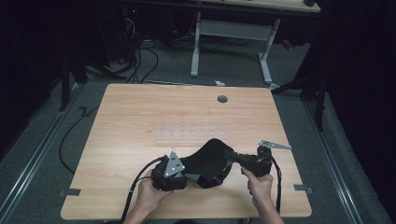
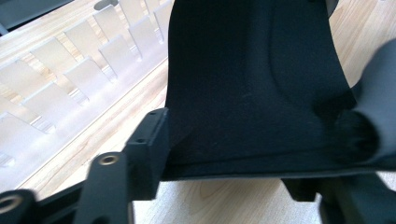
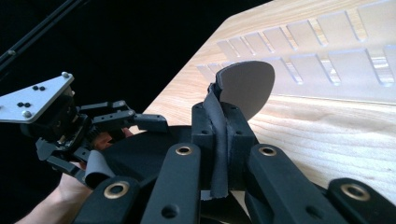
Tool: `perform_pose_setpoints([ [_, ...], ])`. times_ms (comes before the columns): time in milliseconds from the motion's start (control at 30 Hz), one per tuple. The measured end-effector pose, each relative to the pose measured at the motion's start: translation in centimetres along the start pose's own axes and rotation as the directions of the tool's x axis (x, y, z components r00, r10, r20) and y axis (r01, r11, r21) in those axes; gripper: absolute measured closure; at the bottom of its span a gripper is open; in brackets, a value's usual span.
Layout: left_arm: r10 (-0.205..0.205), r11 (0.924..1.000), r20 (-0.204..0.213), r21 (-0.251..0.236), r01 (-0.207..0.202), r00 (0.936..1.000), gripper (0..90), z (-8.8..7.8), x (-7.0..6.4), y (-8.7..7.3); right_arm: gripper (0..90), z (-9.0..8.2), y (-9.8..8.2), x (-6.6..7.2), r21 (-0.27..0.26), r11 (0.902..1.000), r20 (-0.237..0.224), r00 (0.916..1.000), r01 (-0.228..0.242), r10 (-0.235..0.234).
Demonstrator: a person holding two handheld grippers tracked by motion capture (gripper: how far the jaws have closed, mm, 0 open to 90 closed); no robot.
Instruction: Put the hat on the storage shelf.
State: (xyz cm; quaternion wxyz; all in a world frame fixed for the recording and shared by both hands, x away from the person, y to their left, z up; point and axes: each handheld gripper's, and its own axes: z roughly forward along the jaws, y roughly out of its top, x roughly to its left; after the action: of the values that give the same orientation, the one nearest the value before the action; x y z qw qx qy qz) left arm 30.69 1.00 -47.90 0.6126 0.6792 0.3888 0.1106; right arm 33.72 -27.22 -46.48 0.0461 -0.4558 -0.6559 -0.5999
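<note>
High view: I see the black fabric piece (image 1: 209, 158) lying on the near half of the desk (image 1: 140, 121), just in front of the clear slotted rack (image 1: 191, 133). My left gripper (image 1: 183, 176) sits at the fabric's near-left edge and my right gripper (image 1: 233, 156) at its right end; a hand holds each gripper from below.

Left gripper view: The fabric stands up between the jaws as a broad dark sheet (image 2: 252, 93), its lower hem running across from one jaw to the other. The left jaw's pad lies against the sheet's left edge; the right jaw is blurred, so I cannot tell whether it presses on the fabric. These jaws stand partly apart. The rack (image 2: 70, 79) lies beyond the fabric's left edge, on the desk (image 2: 219, 196).

Right gripper view: The right gripper (image 3: 224, 126) has its jaws clamped narrowly on a folded strip of the fabric (image 3: 217, 144), and a rounded grey flap (image 3: 247, 86) rises above them. Left of the fabric I see the left gripper (image 3: 149, 122), with the rack (image 3: 327, 60) beyond the flap.
</note>
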Motion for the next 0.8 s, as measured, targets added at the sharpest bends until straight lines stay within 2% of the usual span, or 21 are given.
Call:
perform_pose_setpoints([
  [100, 0.003, 1.0000, -0.009, 0.003, -0.003, 1.0000, 47.5, 0.0, 0.1, 0.0, 85.6, 0.2, 0.2, 0.2, 0.008, 1.0000, -0.003, 1.0000, 0.005, -0.005],
  [233, -0.004, 0.9999, 0.000, -0.011, 0.004, 1.0000, 52.6, -0.2, 0.1, 0.1, 85.5, 0.1, 0.3, 0.6, 0.012, 0.9998, -0.011, 0.9998, 0.014, -0.014],
  [467, 0.046, 0.9977, -0.015, -0.049, -0.047, 0.9988, 57.8, -0.3, 0.0, 0.2, 85.3, 0.2, 0.8, 1.2, -0.001, 0.9994, -0.025, 0.9991, 0.035, -0.035],
  [633, 0.036, 0.9983, -0.003, -0.047, -0.036, 0.9994, 64.7, -0.6, 0.1, 0.4, 85.1, 0.4, 1.1, 1.5, 0.007, 0.9987, -0.018, 0.9985, 0.051, -0.051],
  [800, 0.056, 0.9976, 0.004, -0.042, -0.056, 0.9984, 73.2, -0.9, 0.0, 0.5, 84.8, 0.8, 1.5, 1.4, 0.008, 0.9978, -0.013, 0.9977, 0.066, -0.066],
])
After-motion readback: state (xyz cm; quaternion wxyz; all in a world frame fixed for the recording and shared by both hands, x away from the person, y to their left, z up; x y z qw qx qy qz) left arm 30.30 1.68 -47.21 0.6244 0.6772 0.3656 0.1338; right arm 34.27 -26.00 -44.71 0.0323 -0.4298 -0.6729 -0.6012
